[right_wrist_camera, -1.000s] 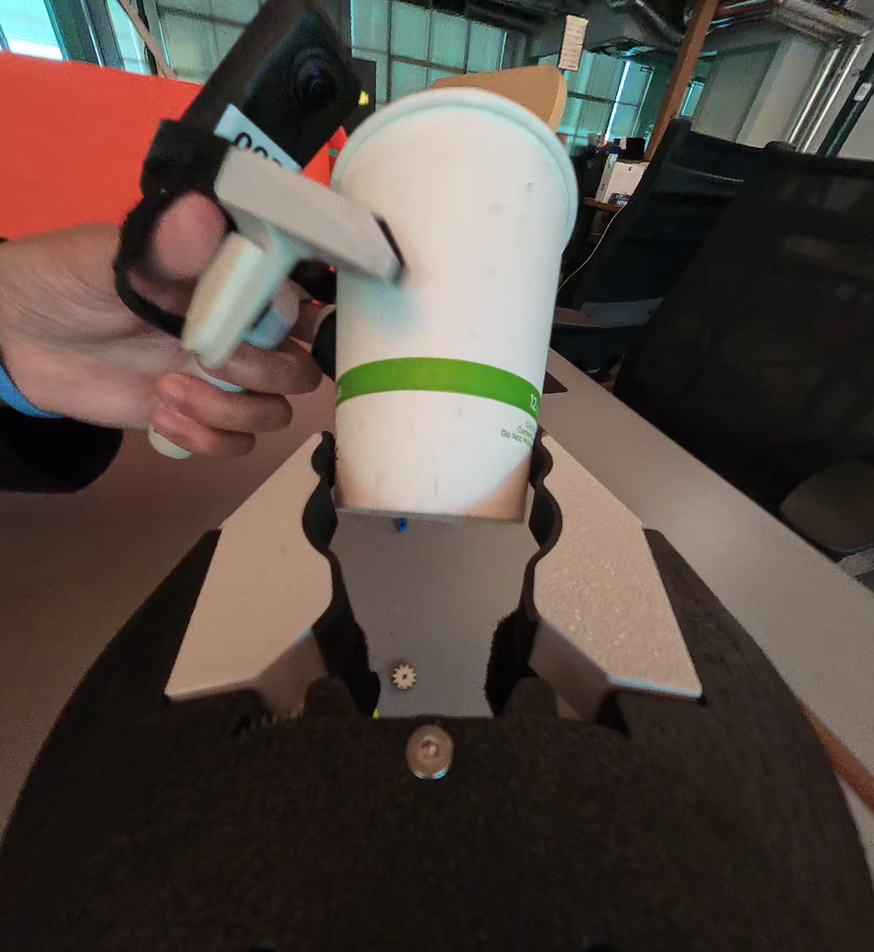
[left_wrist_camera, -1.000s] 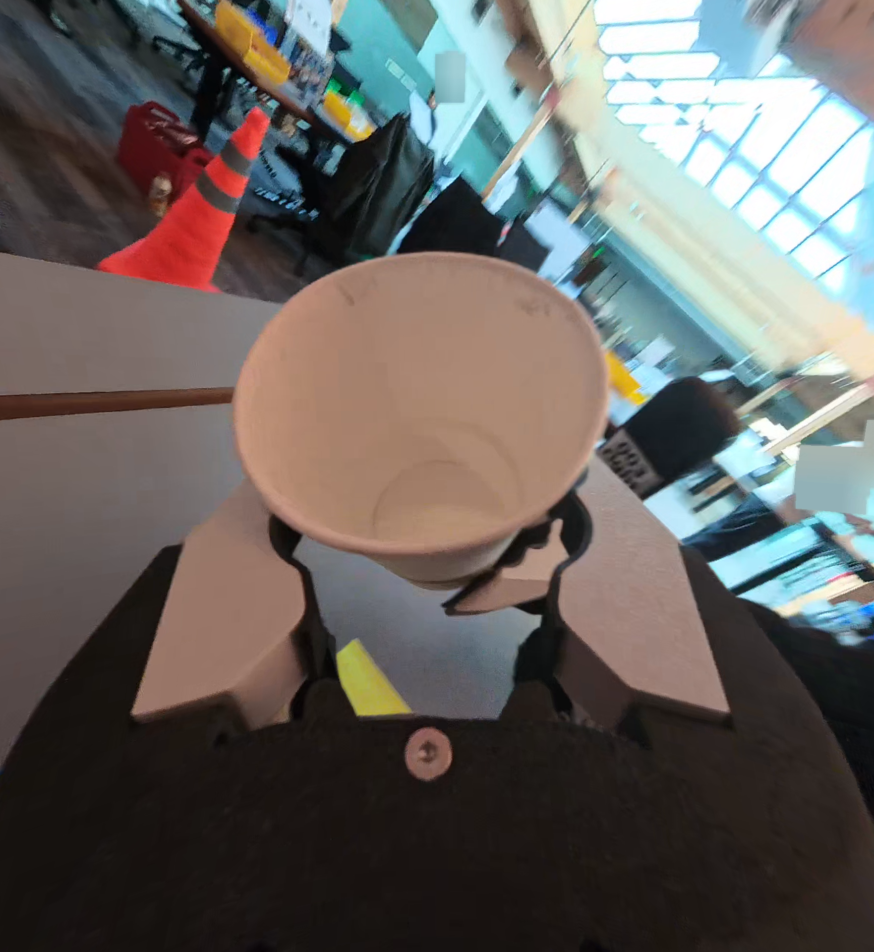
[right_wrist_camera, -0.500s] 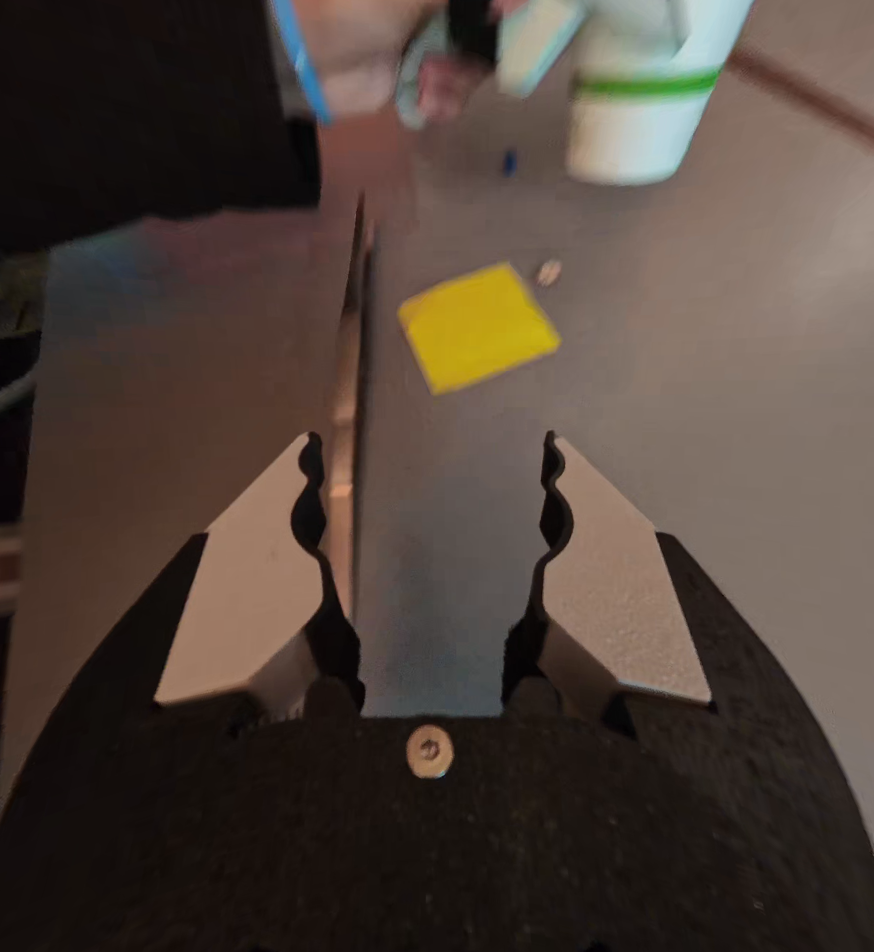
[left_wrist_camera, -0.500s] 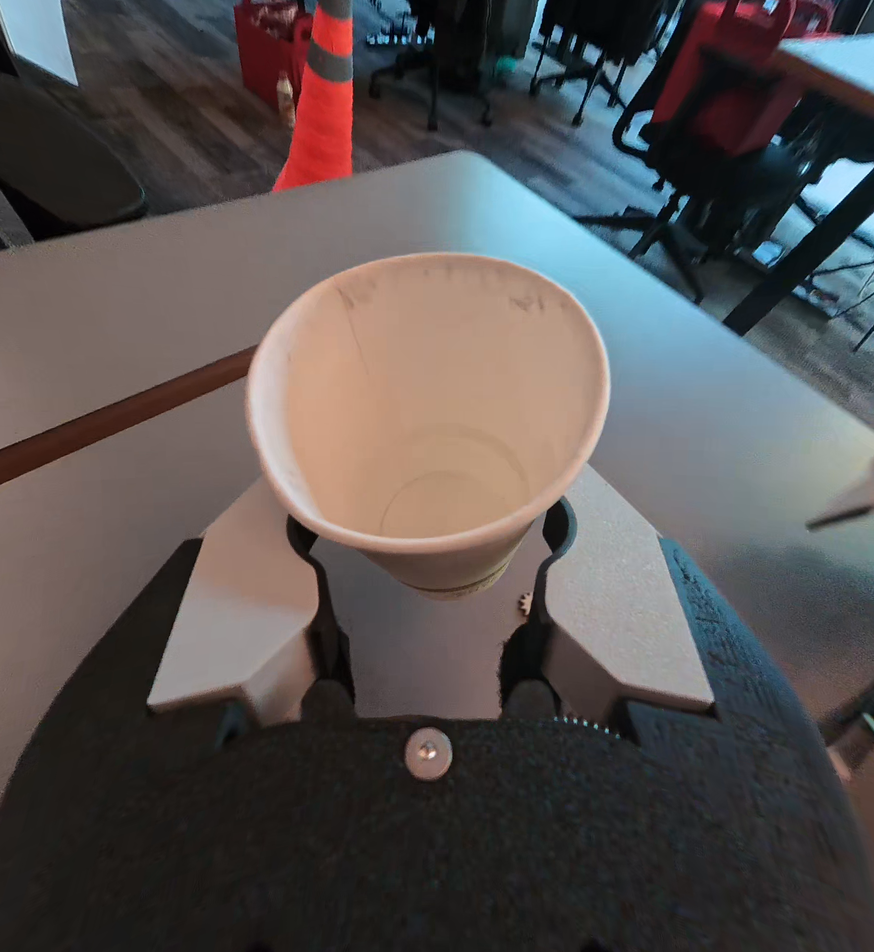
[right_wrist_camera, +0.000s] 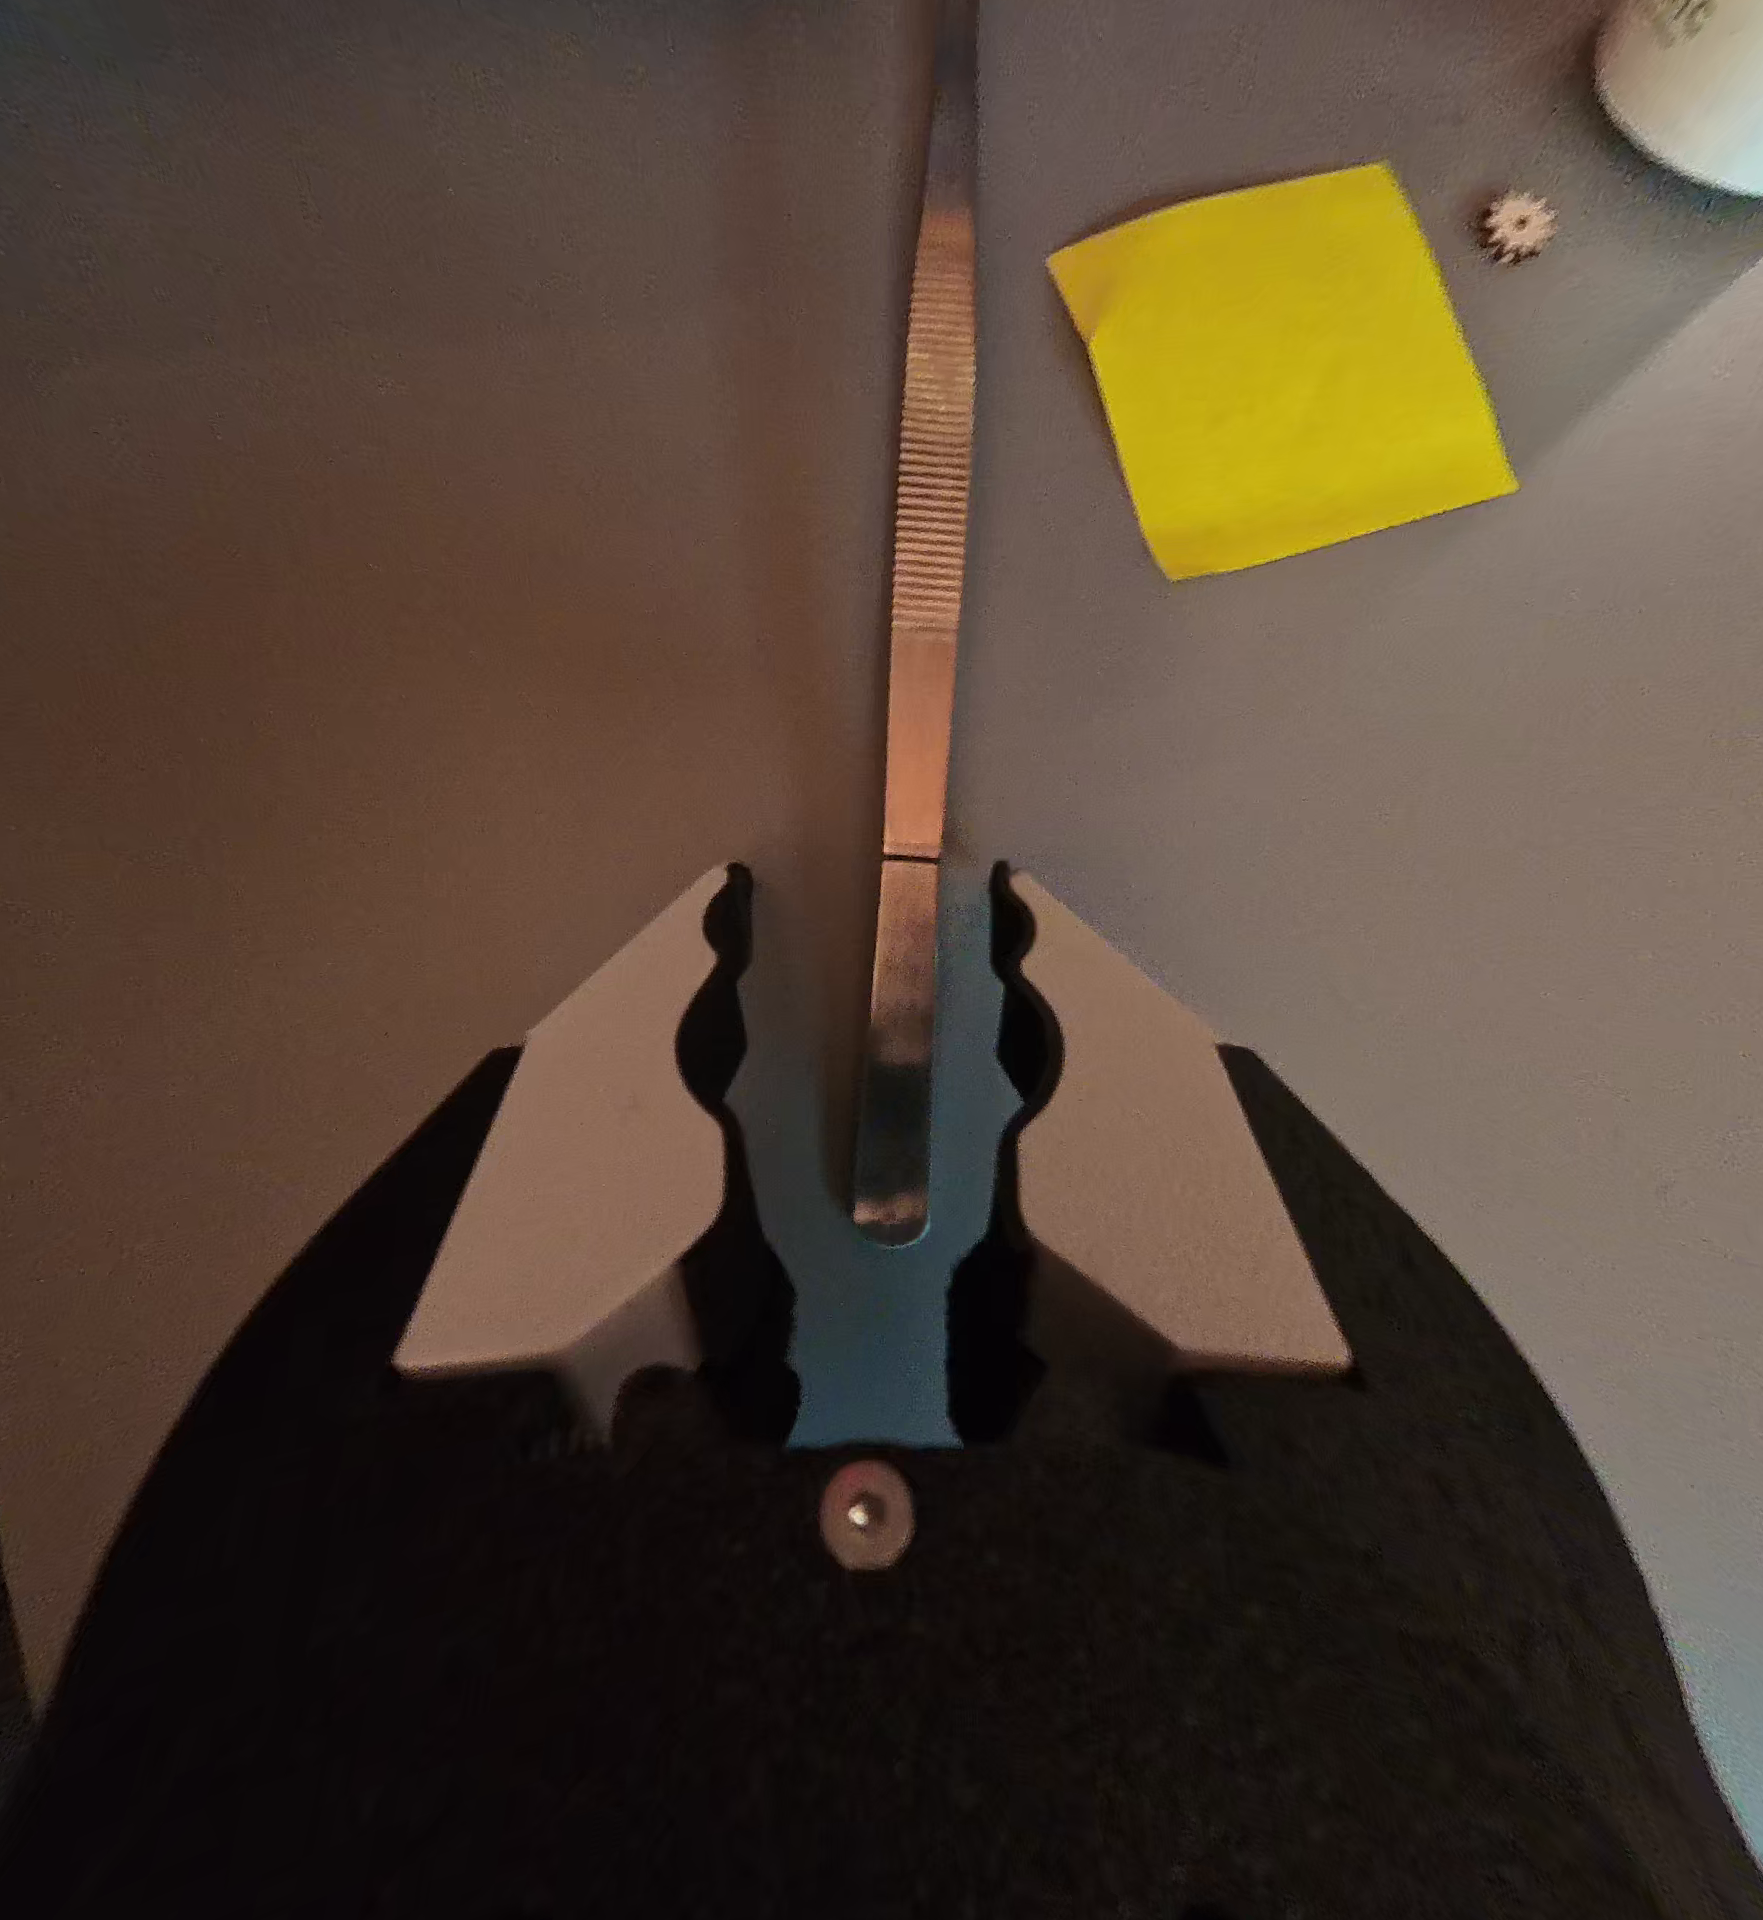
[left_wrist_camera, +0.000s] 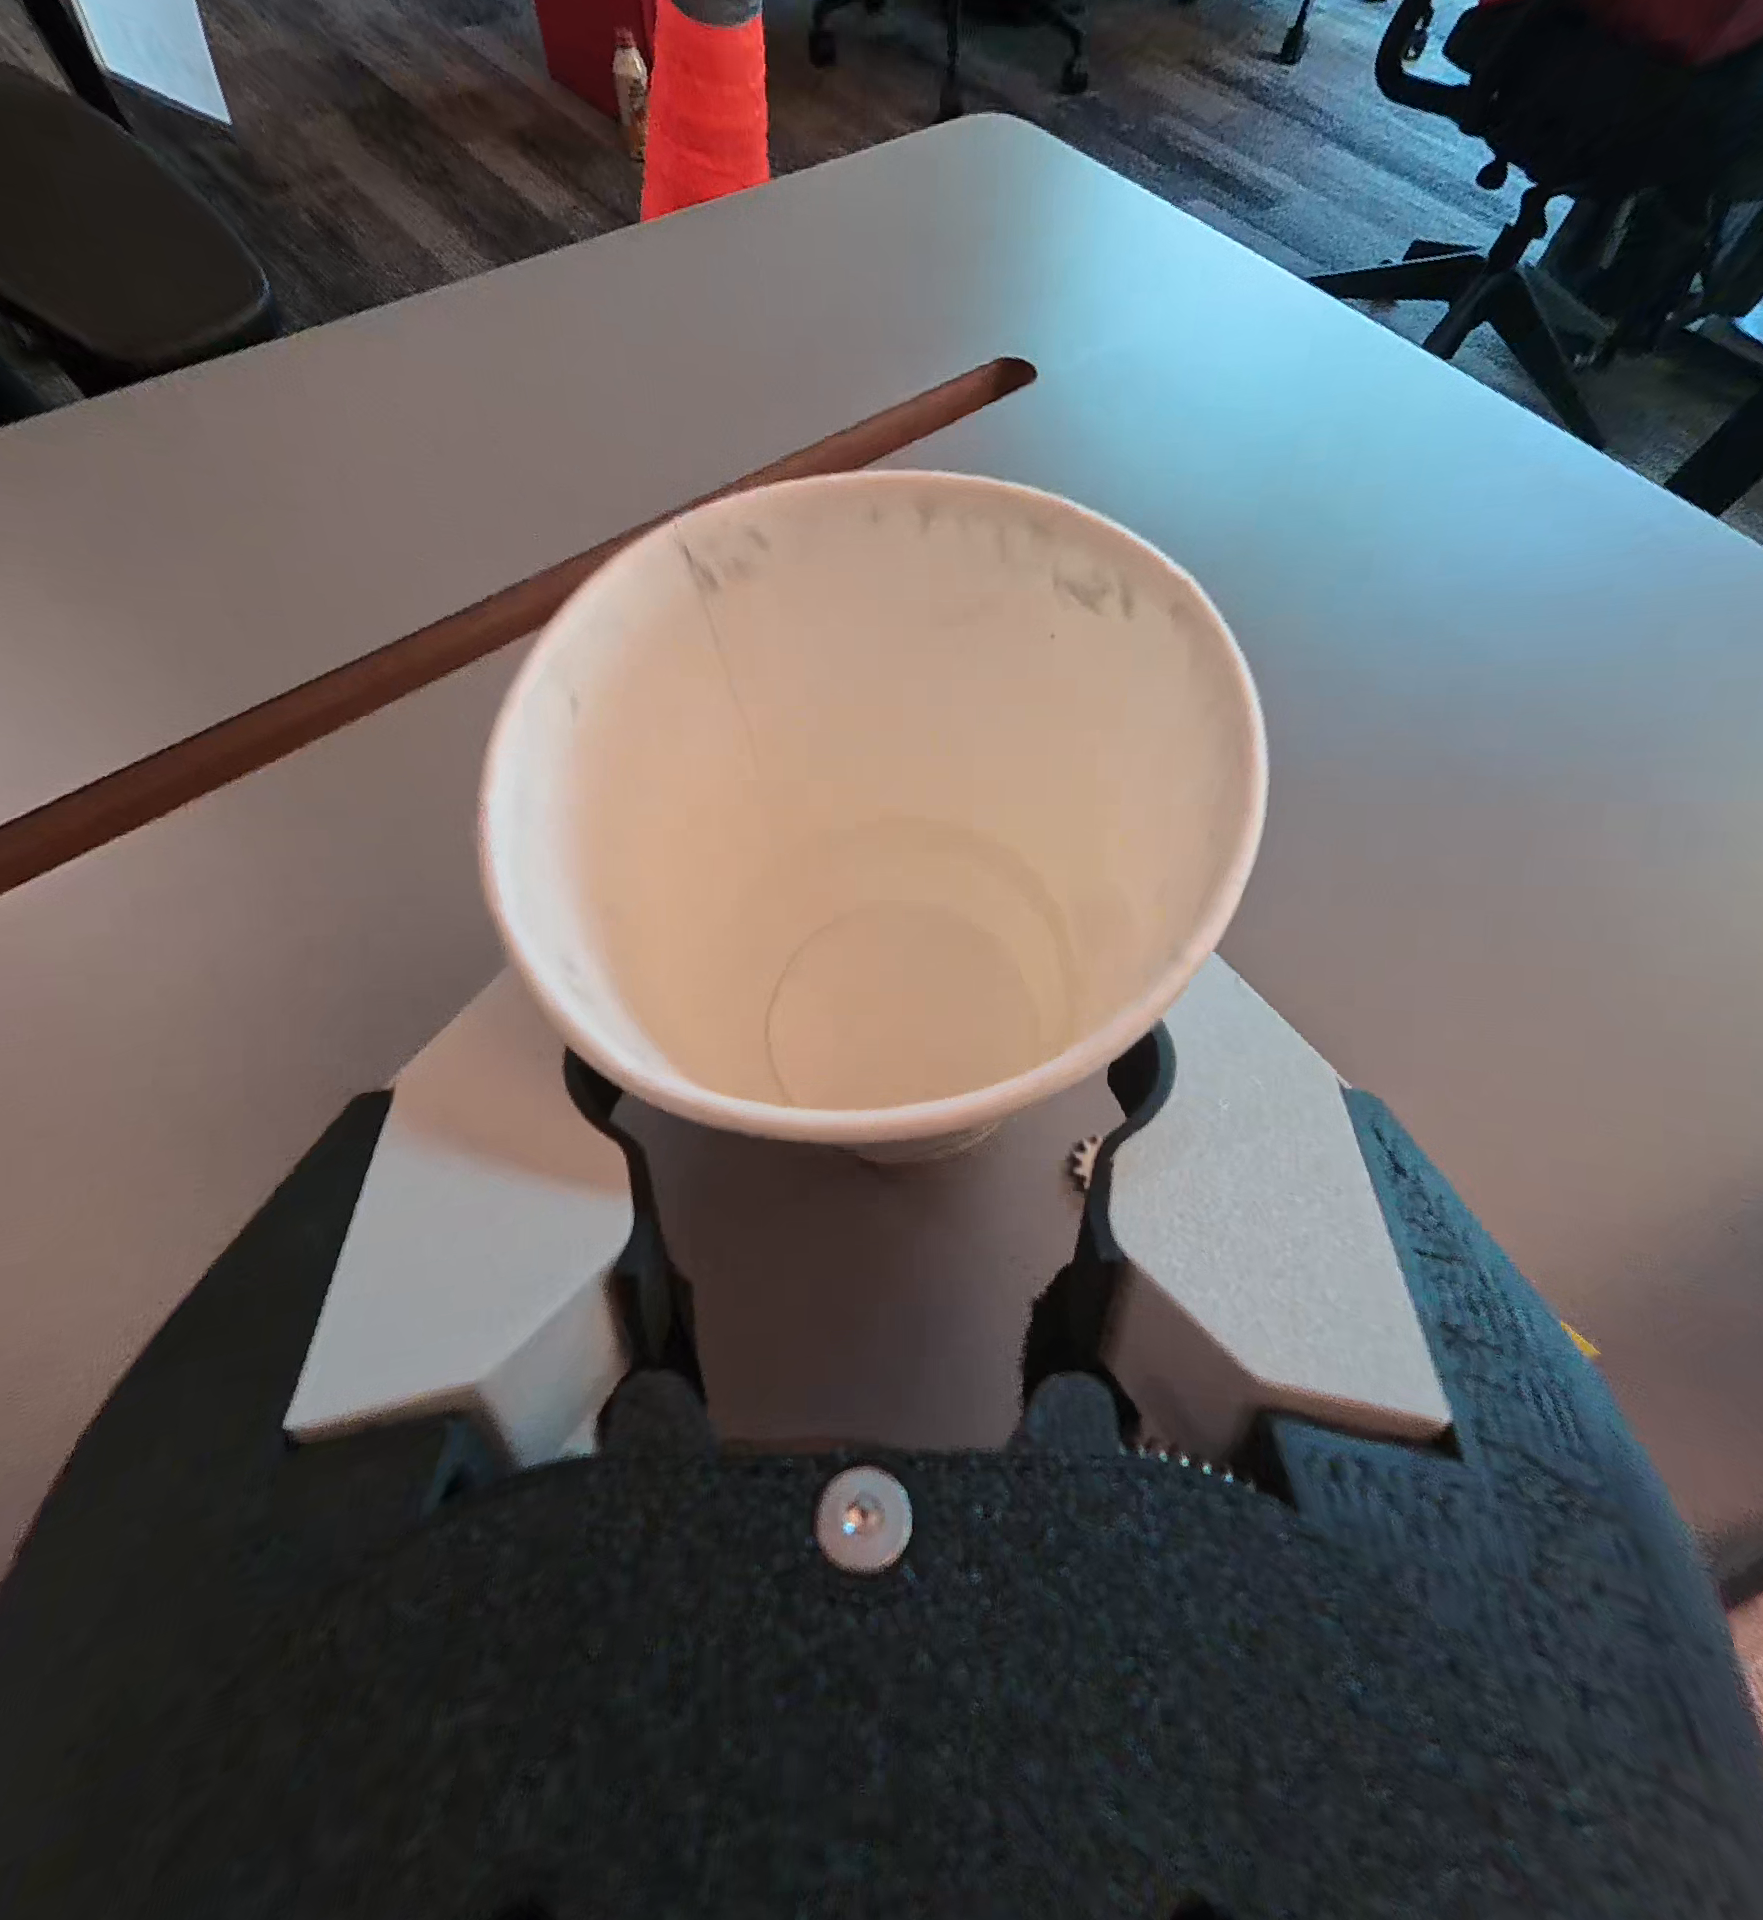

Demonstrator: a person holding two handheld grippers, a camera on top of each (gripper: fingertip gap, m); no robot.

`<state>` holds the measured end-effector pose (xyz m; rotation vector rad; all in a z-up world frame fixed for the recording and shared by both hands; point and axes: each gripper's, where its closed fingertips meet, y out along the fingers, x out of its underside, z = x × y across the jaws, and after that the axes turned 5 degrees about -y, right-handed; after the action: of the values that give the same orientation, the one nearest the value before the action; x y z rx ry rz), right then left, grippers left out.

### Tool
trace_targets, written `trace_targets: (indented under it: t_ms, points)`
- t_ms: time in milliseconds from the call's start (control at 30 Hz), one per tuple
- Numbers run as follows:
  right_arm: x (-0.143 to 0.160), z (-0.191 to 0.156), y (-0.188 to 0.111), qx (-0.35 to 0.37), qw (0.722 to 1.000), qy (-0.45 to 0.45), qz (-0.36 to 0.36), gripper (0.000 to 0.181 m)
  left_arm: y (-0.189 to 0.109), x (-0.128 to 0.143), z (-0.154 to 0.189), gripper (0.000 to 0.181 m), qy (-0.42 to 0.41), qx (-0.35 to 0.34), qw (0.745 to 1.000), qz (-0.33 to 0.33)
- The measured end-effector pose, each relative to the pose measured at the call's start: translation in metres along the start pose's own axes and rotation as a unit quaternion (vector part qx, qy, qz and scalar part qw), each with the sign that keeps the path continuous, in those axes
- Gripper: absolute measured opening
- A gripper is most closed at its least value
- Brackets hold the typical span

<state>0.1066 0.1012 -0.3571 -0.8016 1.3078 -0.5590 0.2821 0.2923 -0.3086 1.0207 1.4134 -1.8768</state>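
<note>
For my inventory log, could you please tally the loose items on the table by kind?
Paper cup: 1
Tweezers: 1
Yellow sticky note: 1
Small gear: 1
Total: 4

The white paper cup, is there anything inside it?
No, the white paper cup looks empty: bare walls with grey smudges near the rim and a clean round bottom. What lies under its base is covered; only a small gear peeks out beside it.
</note>
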Motion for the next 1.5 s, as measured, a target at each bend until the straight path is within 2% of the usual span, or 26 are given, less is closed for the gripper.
trace_targets:
  t_ms: [33, 100, 133, 267, 433, 567, 600, 667, 733, 800, 967, 1067, 1200, 1267, 1333, 1400, 1500]
  points:
    - [0.002, -0.001, 0.002, 0.001, 1.000, -0.005, -0.006, 0.041, -0.003, 0.002, 0.001, 0.095, -0.002, 0.003, 1.000, -0.006]
    - [0.003, -0.001, 0.001, 0.011, 1.000, -0.011, -0.001, 0.015, -0.012, 0.007, 0.005, 0.095, 0.002, 0.004, 1.000, -0.014]
    - [0.004, -0.002, 0.000, 0.010, 1.000, -0.014, -0.002, 0.011, -0.019, 0.009, 0.005, 0.095, 0.003, 0.001, 1.000, -0.015]
    - [0.009, -0.004, -0.008, 0.012, 1.000, -0.022, -0.018, 0.009, -0.052, 0.018, 0.009, 0.095, -0.017, 0.005, 1.000, -0.015]
    - [0.006, -0.009, -0.036, 0.040, 0.999, -0.028, -0.013, 0.010, -0.110, 0.022, 0.024, 0.095, -0.051, 0.016, 0.999, 0.011]
    - [-0.003, -0.022, -0.061, 0.074, 0.997, -0.031, 0.011, 0.009, -0.165, 0.002, 0.056, 0.094, -0.110, 0.042, 0.988, 0.100]
    - [-0.006, -0.026, -0.067, 0.084, 0.996, -0.035, 0.019, 0.009, -0.174, -0.004, 0.070, 0.094, -0.121, 0.063, 0.985, 0.109]
    - [-0.015, -0.029, -0.079, 0.112, 0.992, -0.058, 0.029, 0.009, -0.189, -0.008, 0.100, 0.094, -0.130, 0.104, 0.982, 0.083]
    - [-0.022, -0.032, -0.092, 0.140, 0.986, -0.084, 0.031, 0.009, -0.210, -0.022, 0.131, 0.094, -0.161, 0.132, 0.970, 0.122]
    - [-0.027, -0.035, -0.103, 0.156, 0.982, -0.095, 0.043, 0.009, -0.224, -0.025, 0.164, 0.094, -0.191, 0.164, 0.958, 0.138]
    - [-0.037, -0.038, -0.134, 0.186, 0.972, -0.097, 0.105, 0.009, -0.242, -0.007, 0.227, 0.090, -0.238, 0.204, 0.935, 0.168]
    - [-0.043, -0.039, -0.157, 0.205, 0.963, -0.095, 0.145, 0.009, -0.242, 0.018, 0.242, 0.088, -0.268, 0.192, 0.927, 0.178]
    - [-0.053, -0.039, -0.178, 0.204, 0.956, -0.068, 0.201, 0.009, -0.230, 0.048, 0.254, 0.088, -0.345, 0.234, 0.897, 0.146]
    - [-0.059, -0.038, -0.184, 0.203, 0.952, -0.057, 0.223, 0.009, -0.227, 0.050, 0.259, 0.088, -0.373, 0.266, 0.878, 0.142]
    - [-0.064, -0.039, -0.187, 0.201, 0.949, -0.053, 0.236, 0.009, -0.223, 0.051, 0.265, 0.088, -0.378, 0.286, 0.870, 0.134]
    - [-0.067, -0.041, -0.187, 0.201, 0.948, -0.058, 0.239, 0.009, -0.229, 0.040, 0.262, 0.088, -0.385, 0.301, 0.857, 0.163]
    - [-0.080, -0.054, -0.191, 0.197, 0.940, -0.092, 0.265, 0.009, -0.231, 0.032, 0.248, 0.088, -0.375, 0.281, 0.865, 0.178]
